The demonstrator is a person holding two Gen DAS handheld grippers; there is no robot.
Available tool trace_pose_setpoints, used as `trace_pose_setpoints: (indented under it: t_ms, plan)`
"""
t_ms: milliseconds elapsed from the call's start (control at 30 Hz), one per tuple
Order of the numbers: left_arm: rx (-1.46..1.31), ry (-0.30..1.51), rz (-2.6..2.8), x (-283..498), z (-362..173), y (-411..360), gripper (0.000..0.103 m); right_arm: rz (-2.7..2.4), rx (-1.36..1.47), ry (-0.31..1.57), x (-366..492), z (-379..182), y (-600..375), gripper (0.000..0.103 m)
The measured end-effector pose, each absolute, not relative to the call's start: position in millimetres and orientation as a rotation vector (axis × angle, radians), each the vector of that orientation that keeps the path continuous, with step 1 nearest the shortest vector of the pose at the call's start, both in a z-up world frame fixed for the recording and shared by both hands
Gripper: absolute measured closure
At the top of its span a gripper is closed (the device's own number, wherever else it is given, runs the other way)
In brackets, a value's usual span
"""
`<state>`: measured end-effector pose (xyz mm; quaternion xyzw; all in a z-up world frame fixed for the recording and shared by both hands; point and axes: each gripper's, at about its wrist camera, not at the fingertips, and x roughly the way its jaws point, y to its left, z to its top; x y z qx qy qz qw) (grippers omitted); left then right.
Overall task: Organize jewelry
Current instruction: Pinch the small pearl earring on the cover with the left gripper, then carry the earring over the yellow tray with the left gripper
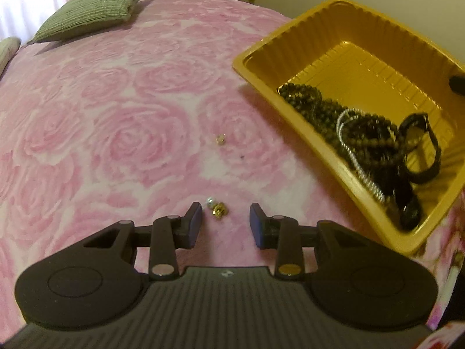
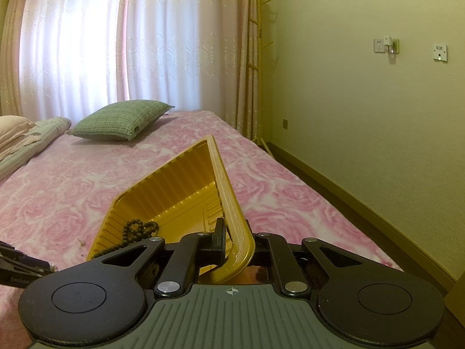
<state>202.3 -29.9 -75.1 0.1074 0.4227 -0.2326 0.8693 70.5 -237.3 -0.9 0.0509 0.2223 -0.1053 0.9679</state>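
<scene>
A yellow plastic tray (image 1: 305, 37) sits at the right on the pink rose bedspread and holds dark bead strands (image 1: 322, 107), a silver chain (image 1: 348, 148) and a black watch (image 1: 427, 151). A small gold earring (image 1: 218, 208) lies on the bedspread between the tips of my left gripper (image 1: 225, 222), which is open. Another small gold piece (image 1: 221, 139) lies farther ahead. My right gripper (image 2: 237, 240) is shut on the near rim of the tray (image 2: 229, 192); beads (image 2: 136, 231) show inside it.
A green pillow (image 1: 90, 11) lies at the far left of the bed; it also shows in the right wrist view (image 2: 122, 119). More pillows (image 2: 26, 136) lie at the left. Curtains (image 2: 116, 35), a wall (image 2: 363, 116) and the bed's right edge bound the space.
</scene>
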Motion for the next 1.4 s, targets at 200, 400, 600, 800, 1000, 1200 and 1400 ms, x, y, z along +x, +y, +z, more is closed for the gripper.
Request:
trace_pose_setpoints:
  t_ms: [200,400,600,800,1000,1200,1400]
  plan:
    - [0.259,0.873,-0.516,204.9,-73.2,-24.8,0.075,-0.215,0.102,0.452,70.8,-2.9,-238.8,0.094]
    - [0.346,0.865,-0.548,210.4,-73.5,-35.0,0.088,-0.216,0.098,0.452,70.7,-4.1,-239.3,0.094]
    - [0.41,0.85,-0.555,205.8,-73.1,-40.3,0.088,-0.217,0.096,0.452,70.6,-3.8,-239.3,0.094]
    - [0.441,0.843,-0.549,196.5,-69.3,-42.4,0.088,-0.217,0.097,0.452,70.9,-3.4,-239.1,0.094]
    - [0.456,0.82,-0.561,182.5,-59.3,-46.1,0.088,-0.217,0.095,0.452,71.7,-3.0,-237.8,0.094]
    - [0.454,0.775,-0.583,164.4,-41.4,-49.9,0.088,-0.217,0.088,0.452,70.9,-2.3,-237.3,0.094]
    - [0.44,0.725,-0.607,149.8,-20.7,-57.9,0.088,-0.217,0.088,0.451,70.8,-2.3,-237.5,0.094]
